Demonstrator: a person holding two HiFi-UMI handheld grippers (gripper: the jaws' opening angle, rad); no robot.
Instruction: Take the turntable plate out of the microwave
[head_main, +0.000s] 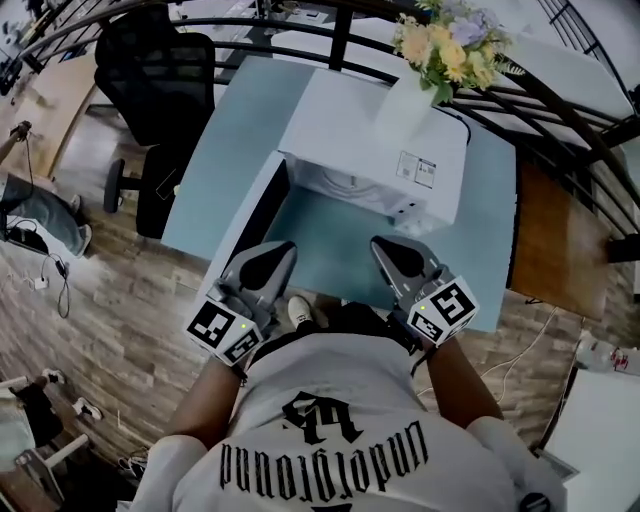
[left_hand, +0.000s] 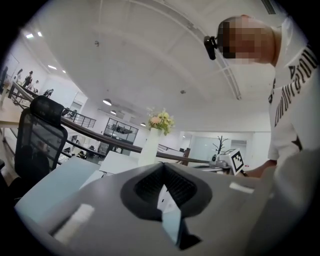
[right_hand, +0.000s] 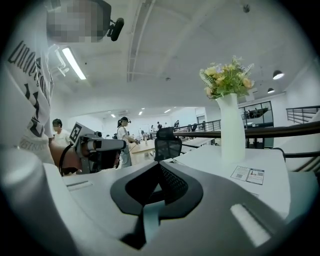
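Observation:
A white microwave (head_main: 375, 150) stands on a pale blue table (head_main: 220, 150), its door (head_main: 262, 215) swung open to the left. The turntable plate is hidden inside; only the front edge of the opening (head_main: 345, 185) shows from above. My left gripper (head_main: 280, 250) and right gripper (head_main: 385, 246) hover side by side over the table's near edge, a short way in front of the opening. Both are shut with nothing in them. In the left gripper view the left gripper (left_hand: 162, 167) shows its jaws meeting, and the right gripper (right_hand: 160, 167) does the same in its own view.
A white vase of flowers (head_main: 440, 50) stands on the microwave's top. A black office chair (head_main: 155, 80) stands left of the table and a dark railing (head_main: 330, 20) runs behind it. A wooden desk (head_main: 560, 240) sits at the right. People stand far off (right_hand: 120, 137).

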